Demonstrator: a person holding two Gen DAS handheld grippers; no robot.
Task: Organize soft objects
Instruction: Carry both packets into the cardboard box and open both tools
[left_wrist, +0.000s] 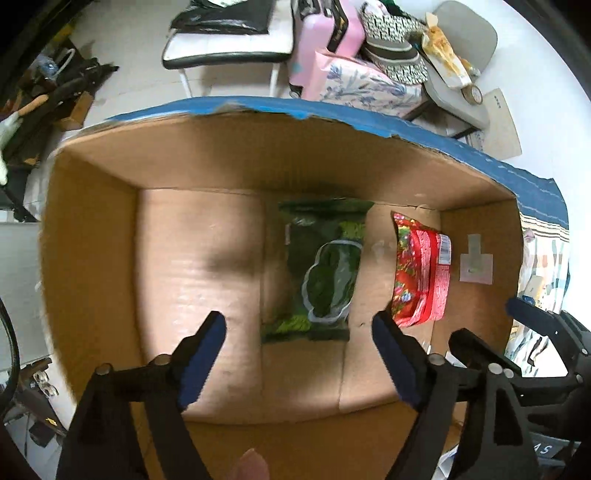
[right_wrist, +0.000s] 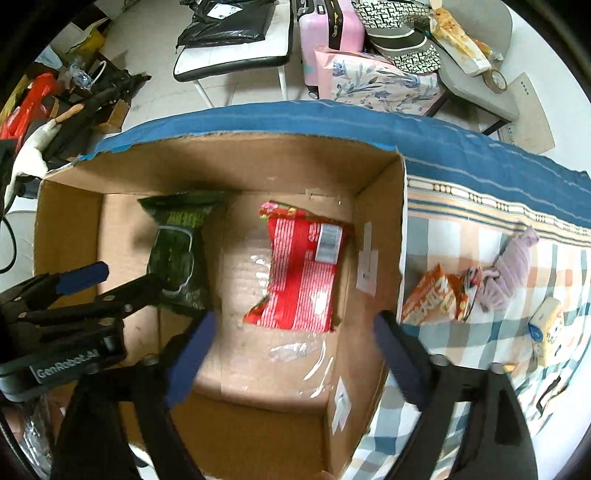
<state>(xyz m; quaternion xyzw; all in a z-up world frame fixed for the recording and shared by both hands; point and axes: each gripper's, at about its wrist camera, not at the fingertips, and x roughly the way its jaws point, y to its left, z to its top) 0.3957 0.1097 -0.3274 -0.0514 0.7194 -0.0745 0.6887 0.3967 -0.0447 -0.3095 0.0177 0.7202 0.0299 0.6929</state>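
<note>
Two packets boxed, more waiting on the cloth

Two soft snack packets lie flat on the floor of the cardboard box (right_wrist: 373, 236): a green packet (left_wrist: 323, 266) toward the middle and a red packet (right_wrist: 301, 273) just beside it, nearer the right wall. They lie side by side without overlapping, which looks deliberate, leaving the left half of the box floor bare for more.

Both tongs hang over the box with nothing in them. The left tongs (left_wrist: 299, 354) are spread wide above the green packet, and the right tongs (right_wrist: 295, 350) are spread wide over the red packet and the box's right wall. Each shows in the other's view off to the side, also spread.

Outside the box to the right, an orange packet (right_wrist: 430, 297), a pale purple knitted thing (right_wrist: 511, 266) and a small yellow pack (right_wrist: 550, 332) lie on the checked cloth (right_wrist: 461, 229) that covers the tabletop. They are likely the next to be gathered, and the right tongs are the nearer.

Beyond the tabletop's blue-edged far side the room is cluttered: a pink suitcase (right_wrist: 330, 27), a floral cushion (right_wrist: 380, 83), a patterned bag (right_wrist: 402, 40), a white stool (right_wrist: 236, 55) bearing a black bag, and tools heaped on the floor at left.
</note>
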